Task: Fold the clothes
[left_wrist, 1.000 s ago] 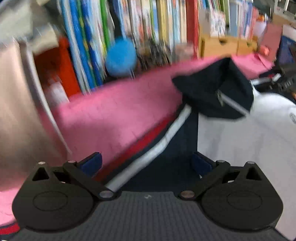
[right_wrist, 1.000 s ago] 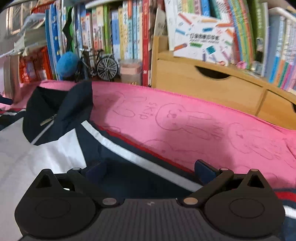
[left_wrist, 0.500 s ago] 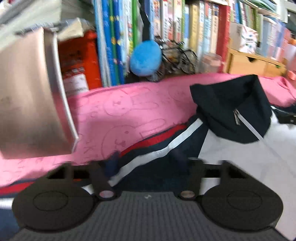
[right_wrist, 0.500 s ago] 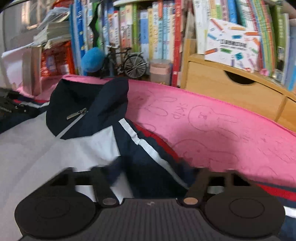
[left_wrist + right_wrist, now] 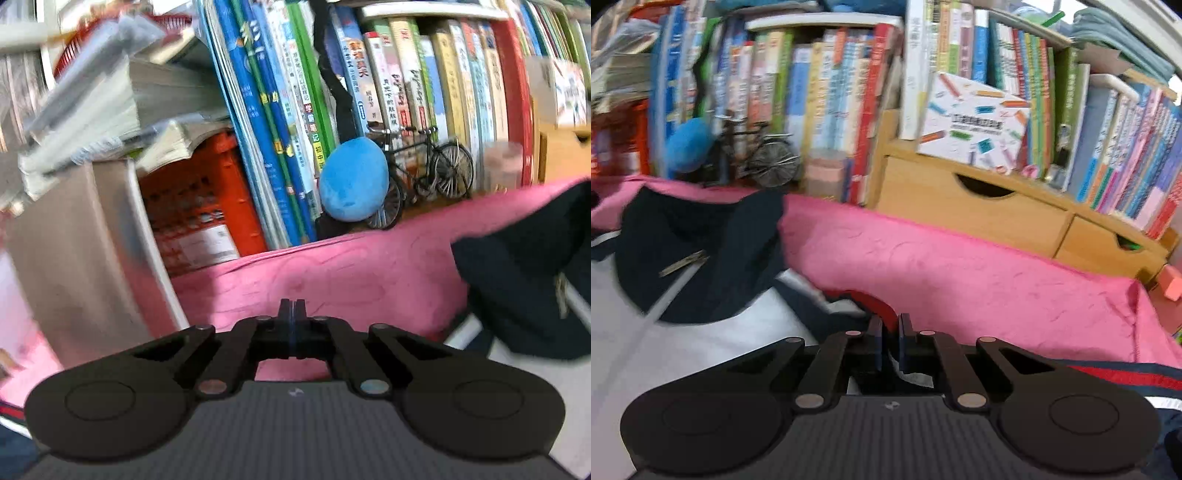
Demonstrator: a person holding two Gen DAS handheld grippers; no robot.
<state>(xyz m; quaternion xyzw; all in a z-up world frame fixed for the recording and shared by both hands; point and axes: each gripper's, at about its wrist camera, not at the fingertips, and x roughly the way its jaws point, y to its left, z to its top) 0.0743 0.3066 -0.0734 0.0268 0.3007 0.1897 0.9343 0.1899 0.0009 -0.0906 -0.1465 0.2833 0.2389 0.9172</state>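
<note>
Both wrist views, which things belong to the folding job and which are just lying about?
Job:
navy and white zip jacket
pink blanket
left gripper
right gripper

Lying about:
blue plush ball
black model bicycle
upright books
wooden drawer box

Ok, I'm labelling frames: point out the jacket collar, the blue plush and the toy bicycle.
jacket collar (image 5: 701, 254): right wrist view, on the navy fabric by the zip.
blue plush (image 5: 352, 179): left wrist view, middle of its body.
toy bicycle (image 5: 452, 171): left wrist view, on a wheel.

Left gripper (image 5: 291, 314) — jaws pressed fully together, level. Right gripper (image 5: 890, 332) — jaws nearly together, a narrow gap between them.
</note>
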